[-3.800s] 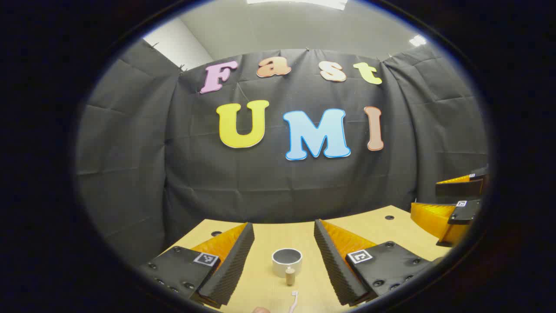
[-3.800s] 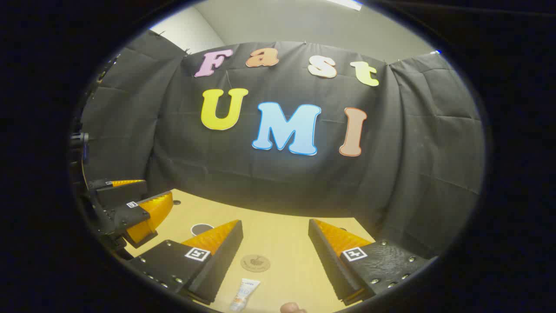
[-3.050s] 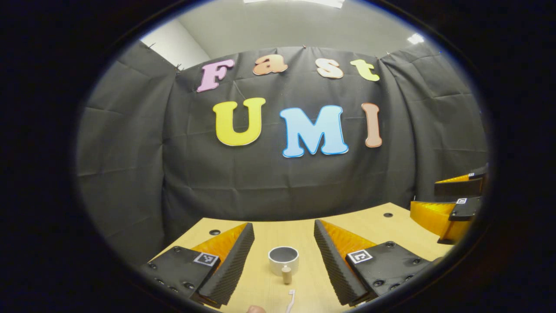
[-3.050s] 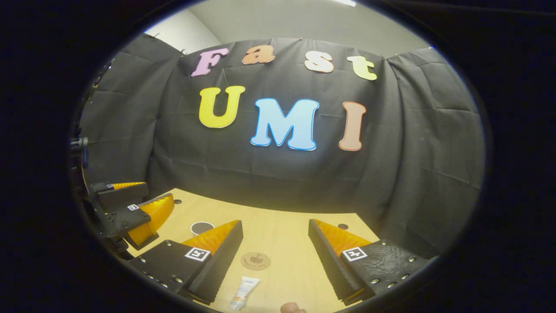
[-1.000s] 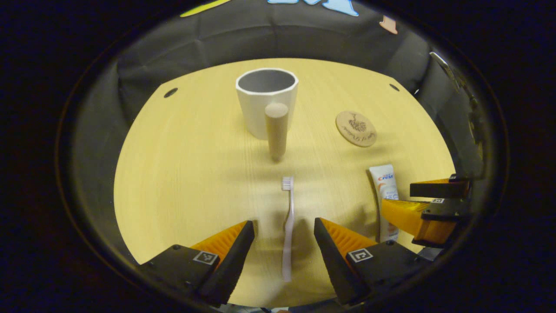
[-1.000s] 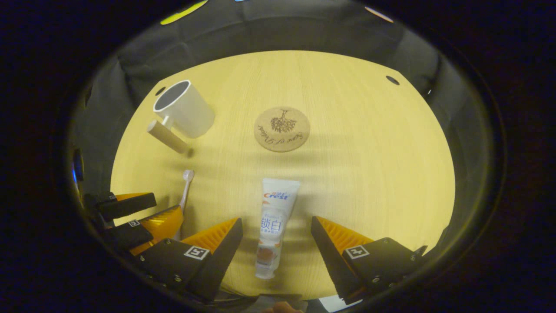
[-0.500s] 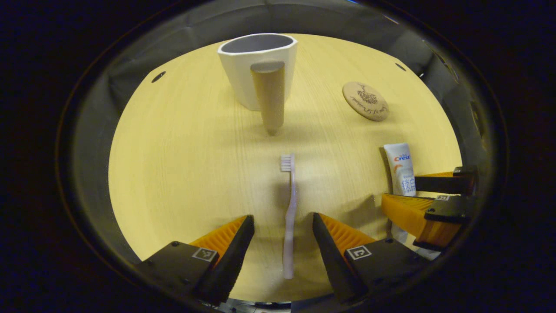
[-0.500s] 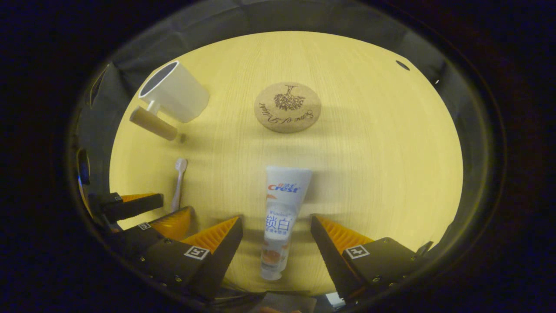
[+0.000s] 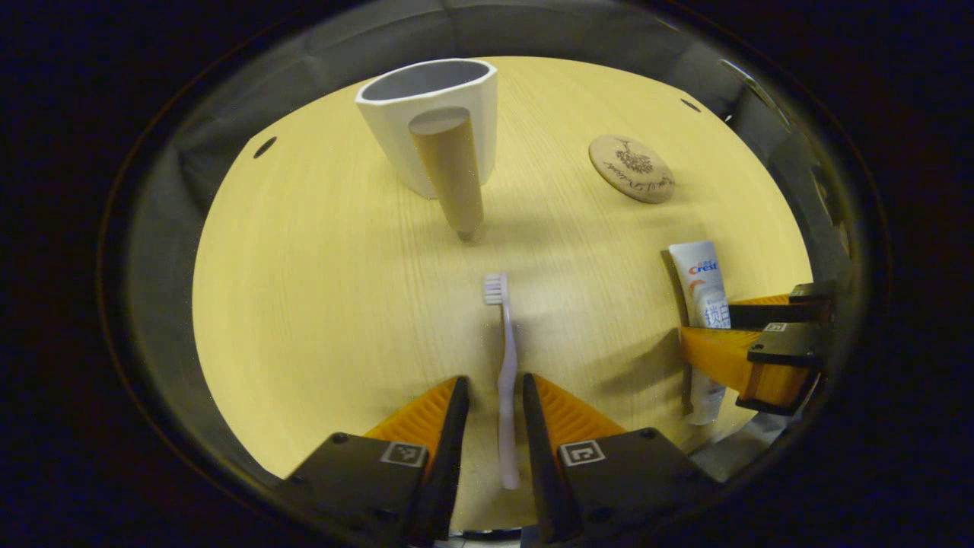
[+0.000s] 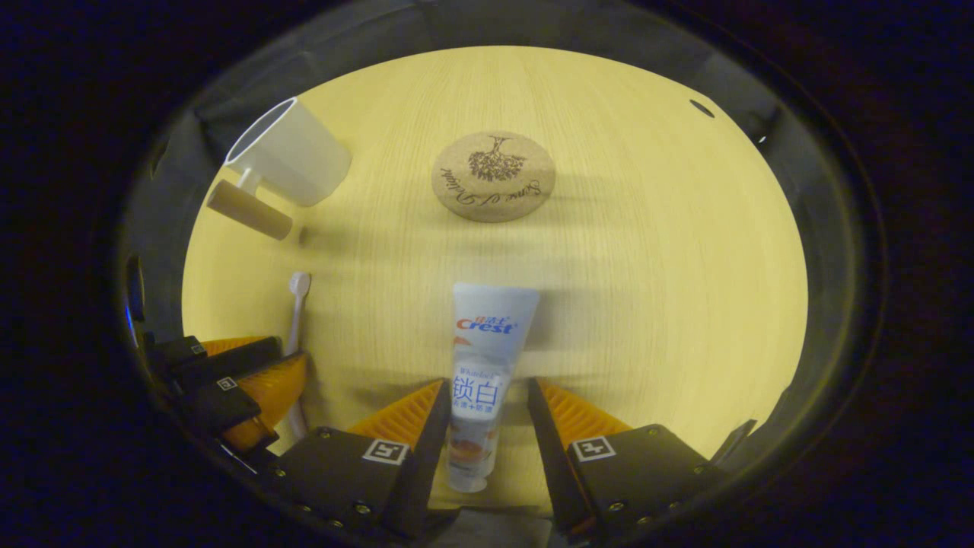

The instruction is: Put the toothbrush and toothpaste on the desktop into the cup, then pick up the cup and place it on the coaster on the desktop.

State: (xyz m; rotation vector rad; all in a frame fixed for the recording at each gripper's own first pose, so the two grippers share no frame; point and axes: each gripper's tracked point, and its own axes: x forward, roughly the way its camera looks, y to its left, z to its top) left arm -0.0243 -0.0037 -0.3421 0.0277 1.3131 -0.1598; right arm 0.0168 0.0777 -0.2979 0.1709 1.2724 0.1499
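A pale pink toothbrush (image 9: 506,358) lies flat on the wooden table (image 9: 319,304), head pointing away. My left gripper (image 9: 494,380) straddles its handle, fingers narrowed but open, with slim gaps on both sides. A white toothpaste tube (image 10: 487,335) lies with its cap toward me. My right gripper (image 10: 487,388) brackets its lower half, open, jaws close to the tube. The white cup (image 9: 426,114) with a wooden peg handle (image 9: 449,175) stands upright at the far left. The round cork coaster (image 10: 493,176) lies beyond the tube. Each view also has the other gripper (image 9: 753,335) (image 10: 243,365).
The table has small dark holes near its far corners (image 9: 265,146) (image 10: 701,108). Black cloth surrounds it on all sides. Bare wood lies between the cup (image 10: 293,164) and the coaster (image 9: 631,157), and to the right of the tube (image 9: 704,281).
Both grippers tipped down from facing the wall and lowered to the table. In the last half second each pair of fingers narrowed around its item: left on the toothbrush, right on the tube.
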